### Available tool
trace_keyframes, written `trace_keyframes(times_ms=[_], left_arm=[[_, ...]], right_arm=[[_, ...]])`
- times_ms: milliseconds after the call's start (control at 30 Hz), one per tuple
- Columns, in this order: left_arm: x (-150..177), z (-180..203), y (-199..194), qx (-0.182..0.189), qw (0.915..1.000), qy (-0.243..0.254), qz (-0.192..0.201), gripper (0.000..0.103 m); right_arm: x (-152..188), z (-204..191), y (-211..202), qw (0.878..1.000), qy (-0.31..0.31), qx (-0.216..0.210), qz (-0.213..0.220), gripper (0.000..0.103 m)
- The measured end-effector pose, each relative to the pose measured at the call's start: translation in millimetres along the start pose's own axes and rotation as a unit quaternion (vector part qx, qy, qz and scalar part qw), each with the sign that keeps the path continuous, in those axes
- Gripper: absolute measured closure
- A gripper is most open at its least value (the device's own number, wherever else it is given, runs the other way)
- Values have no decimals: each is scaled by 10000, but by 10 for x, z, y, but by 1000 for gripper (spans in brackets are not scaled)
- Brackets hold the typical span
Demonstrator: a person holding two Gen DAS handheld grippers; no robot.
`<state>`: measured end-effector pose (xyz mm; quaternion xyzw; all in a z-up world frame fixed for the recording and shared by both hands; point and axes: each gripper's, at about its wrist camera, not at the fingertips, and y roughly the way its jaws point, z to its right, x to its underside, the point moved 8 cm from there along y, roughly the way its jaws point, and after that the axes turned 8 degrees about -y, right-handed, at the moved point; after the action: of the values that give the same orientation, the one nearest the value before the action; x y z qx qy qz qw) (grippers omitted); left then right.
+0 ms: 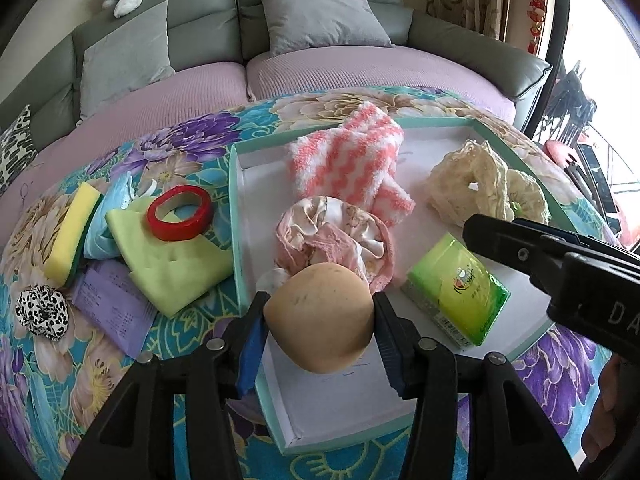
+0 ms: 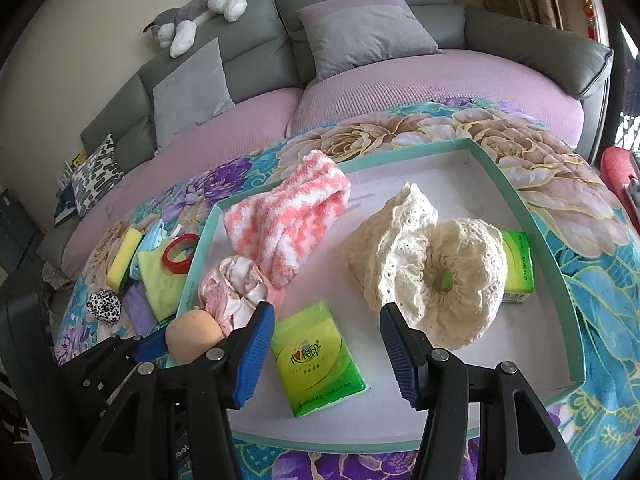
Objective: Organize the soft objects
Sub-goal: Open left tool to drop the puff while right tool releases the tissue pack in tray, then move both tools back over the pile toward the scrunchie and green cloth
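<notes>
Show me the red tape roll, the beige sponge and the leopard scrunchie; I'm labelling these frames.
red tape roll [image 1: 180, 216], left wrist view, on its front rim.
beige sponge [image 1: 320, 312], left wrist view, middle of its face.
leopard scrunchie [image 1: 41, 311], left wrist view, its centre.

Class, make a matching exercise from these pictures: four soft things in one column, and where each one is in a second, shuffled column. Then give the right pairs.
Things
1. beige sponge
2. pink-and-white fuzzy sock
3. leopard-print scrunchie
4. cream lace cloth

Places
A. on the floral blanket, outside the tray
B. between the left gripper's fingers
C. in the tray, partly covering a green tissue pack
D. draped over the tray's far rim

Pairs: 1-B, 2-D, 3-A, 4-C
</notes>
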<state>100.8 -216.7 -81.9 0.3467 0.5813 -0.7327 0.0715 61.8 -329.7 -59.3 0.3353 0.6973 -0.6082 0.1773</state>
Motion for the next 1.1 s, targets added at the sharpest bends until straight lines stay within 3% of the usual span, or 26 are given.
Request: trace_keyframes(times_ms=[100, 467, 633, 767, 867, 933, 1033, 1100], left_arm=[[-26, -10, -34, 28, 10000, -57, 63, 41], [-173, -179, -228, 100, 9984, -387, 402, 41], [-251, -548, -323, -203, 9931, -981, 618, 41], [-259, -881, -356, -595, 9853, -1432, 714, 40], [-244, -1052, -367, -780, 9798, -1683, 746, 23], [-239, -1139, -394, -843, 9765, -1816, 796, 22], [-232, -1244, -410, -997, 9725, -1927, 844, 21], [-215, -1303, -405, -1126, 9698, -1989, 853, 12]], right_arm=[[-30, 11, -39, 9999, 30, -1, 106, 45], [-131, 58, -193, 9986, 223, -62, 480, 44], [-123, 56, -161, 9990, 187, -6, 416, 44], [-107, 54, -122, 9993, 160, 74, 335, 36], [-98, 20, -81, 9995, 66, 160, 255, 34], [-102, -18, -62, 9996, 32, 153, 239, 33], [-122, -81, -50, 9994, -23, 210, 260, 19], [-137, -112, -56, 9993, -51, 238, 294, 18]])
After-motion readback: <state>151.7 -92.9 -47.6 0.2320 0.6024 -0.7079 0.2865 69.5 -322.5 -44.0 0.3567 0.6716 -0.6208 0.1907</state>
